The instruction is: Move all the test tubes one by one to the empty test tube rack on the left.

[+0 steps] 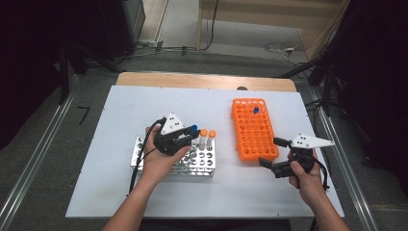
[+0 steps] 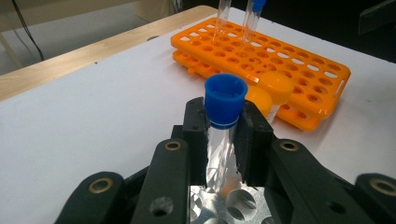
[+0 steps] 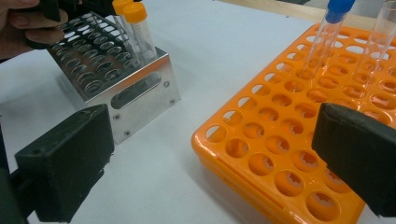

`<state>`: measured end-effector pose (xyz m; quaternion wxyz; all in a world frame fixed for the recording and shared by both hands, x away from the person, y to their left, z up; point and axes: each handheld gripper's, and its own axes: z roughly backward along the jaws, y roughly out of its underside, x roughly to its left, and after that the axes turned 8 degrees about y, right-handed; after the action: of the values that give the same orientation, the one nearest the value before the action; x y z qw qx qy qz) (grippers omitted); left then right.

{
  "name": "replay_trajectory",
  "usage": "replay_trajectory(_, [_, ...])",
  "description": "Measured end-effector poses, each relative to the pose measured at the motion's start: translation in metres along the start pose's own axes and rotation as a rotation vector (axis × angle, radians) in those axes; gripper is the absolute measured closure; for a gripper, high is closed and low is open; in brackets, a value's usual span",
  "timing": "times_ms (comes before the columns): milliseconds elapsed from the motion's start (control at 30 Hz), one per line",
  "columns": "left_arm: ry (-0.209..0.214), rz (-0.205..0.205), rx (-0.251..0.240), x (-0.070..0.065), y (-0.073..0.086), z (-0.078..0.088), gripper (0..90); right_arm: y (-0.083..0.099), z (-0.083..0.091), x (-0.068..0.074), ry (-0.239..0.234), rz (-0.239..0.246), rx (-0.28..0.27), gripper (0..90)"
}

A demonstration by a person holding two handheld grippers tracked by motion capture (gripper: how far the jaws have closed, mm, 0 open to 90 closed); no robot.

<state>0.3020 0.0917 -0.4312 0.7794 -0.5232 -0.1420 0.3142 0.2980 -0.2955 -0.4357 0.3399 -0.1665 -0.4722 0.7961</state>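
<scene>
My left gripper [image 2: 224, 122] is shut on a clear tube with a blue cap [image 2: 225, 99], held upright over the metal rack [image 2: 233, 201]. The tube's lower end reaches the rack's top holes. From the high view, this gripper [image 1: 186, 135] sits over the metal rack [image 1: 204, 166], beside two orange-capped tubes [image 1: 208, 134]. My right gripper [image 1: 273, 153] stands open with nothing between its jaws, at the near end of the orange rack [image 1: 254, 134]. In the right gripper view, the right gripper [image 3: 212, 158] faces the orange rack [image 3: 275, 154], which holds a blue-capped tube [image 3: 327, 37].
An uncapped clear tube [image 3: 379, 32] stands in the orange rack beside the blue-capped one. The white table [image 1: 134, 110] ends in a wooden strip [image 1: 202, 79] at the far side. Cables trail from both grippers.
</scene>
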Motion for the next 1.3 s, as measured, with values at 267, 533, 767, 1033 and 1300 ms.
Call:
replay_trajectory(267, [0.007,0.0,0.046,-0.002,0.001,-0.001,74.6,0.0,0.0,-0.001,0.001,0.001,-0.002,0.0])
replay_trajectory(533, [0.032,0.053,0.057,0.001,0.003,-0.002,60.6,0.0,0.0,-0.002,0.003,-0.005,-0.002,0.0])
replay_trajectory(767, [0.094,0.104,-0.043,0.004,0.004,0.012,38.1,0.0,-0.001,-0.004,0.01,-0.009,-0.002,0.0])
replay_trajectory(1033, [0.143,0.131,-0.094,0.003,0.006,0.026,8.5,-0.003,-0.002,-0.006,0.02,-0.014,-0.009,0.0])
replay_trajectory(1300, [0.171,0.143,-0.143,0.002,0.008,0.034,0.0,-0.011,-0.012,-0.007,0.028,-0.022,0.002,0.0])
